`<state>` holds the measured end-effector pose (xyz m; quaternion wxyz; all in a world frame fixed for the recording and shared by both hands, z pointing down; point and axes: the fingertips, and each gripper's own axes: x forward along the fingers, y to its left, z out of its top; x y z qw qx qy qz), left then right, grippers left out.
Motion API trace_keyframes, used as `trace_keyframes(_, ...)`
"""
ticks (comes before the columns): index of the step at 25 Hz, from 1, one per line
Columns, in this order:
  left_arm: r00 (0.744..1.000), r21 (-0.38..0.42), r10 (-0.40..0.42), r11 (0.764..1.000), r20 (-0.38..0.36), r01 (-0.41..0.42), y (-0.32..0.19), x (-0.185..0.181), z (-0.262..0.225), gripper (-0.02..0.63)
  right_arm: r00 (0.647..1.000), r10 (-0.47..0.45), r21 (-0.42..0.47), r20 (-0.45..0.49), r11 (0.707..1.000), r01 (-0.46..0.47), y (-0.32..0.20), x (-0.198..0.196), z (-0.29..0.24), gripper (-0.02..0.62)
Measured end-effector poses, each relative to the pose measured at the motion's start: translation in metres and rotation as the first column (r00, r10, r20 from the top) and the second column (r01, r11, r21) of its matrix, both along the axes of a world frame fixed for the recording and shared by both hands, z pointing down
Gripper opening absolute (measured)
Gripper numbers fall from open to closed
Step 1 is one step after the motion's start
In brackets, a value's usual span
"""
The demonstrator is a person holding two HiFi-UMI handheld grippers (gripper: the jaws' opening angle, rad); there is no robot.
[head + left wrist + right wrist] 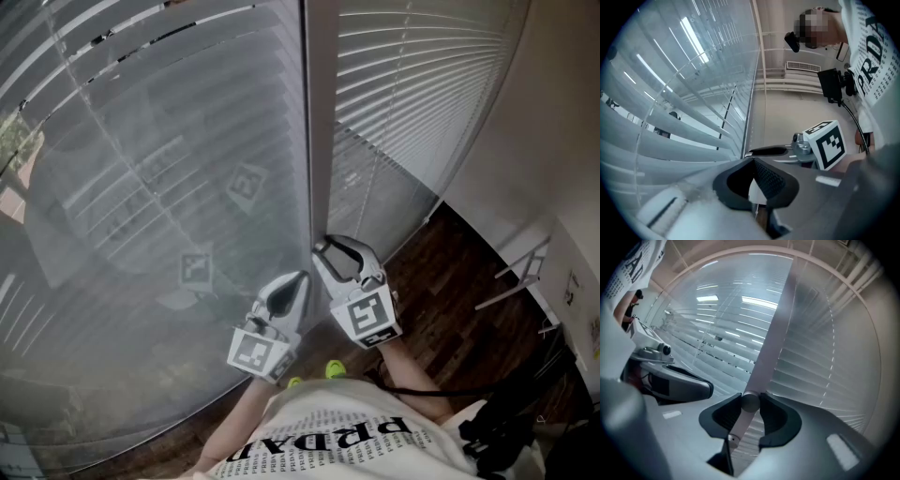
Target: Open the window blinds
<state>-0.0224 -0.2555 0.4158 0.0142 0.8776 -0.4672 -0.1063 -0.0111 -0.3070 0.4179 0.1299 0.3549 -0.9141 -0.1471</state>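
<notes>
right hand-held gripper [751, 403] clamped on the pale round plastic wand [742, 422], both pads touching it. left hand-held gripper [753, 161] just beside it, jaw tips together, nothing visibly held. grey slatted window blinds [820, 366] hang lowered directly ahead.

Right claw [750, 403]: both dark pads pressed on a pale round wand [739, 426], which slants down between them. Behind it a grey window post [780, 329] runs upward, with slatted blinds [717, 329] on either side. Left claw [675, 383] sits low at left, near. Printed shirt [628, 263] in the top left corner.
</notes>
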Motion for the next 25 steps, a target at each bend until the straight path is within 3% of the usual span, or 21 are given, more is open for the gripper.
trace_keyframes(9, 1.0, -0.001, 0.003, 1.0, 0.002, -0.003, -0.0001, 0.0007, -0.0001, -0.006, 0.995, -0.001, -0.085, 0.1, 0.996, 0.01, -0.0013, 0.0023, -0.0002, 0.129)
trace_keyframes(18, 1.0, -0.004, 0.007, 1.0, 0.001, -0.007, -0.0006, 0.0017, 0.0005, -0.006, 0.99, 0.008, -0.118, 0.14, 0.993, 0.009, -0.0018, 0.0035, 0.0007, 0.129)
trace_keyframes(25, 1.0, -0.005, 0.01, 1.0, -0.002, -0.01, -0.0012, 0.0028, 0.0, -0.006, 0.966, 0.024, -0.209, 0.258, 0.977, 0.031, -0.0039, 0.0059, 0.0003, 0.129)
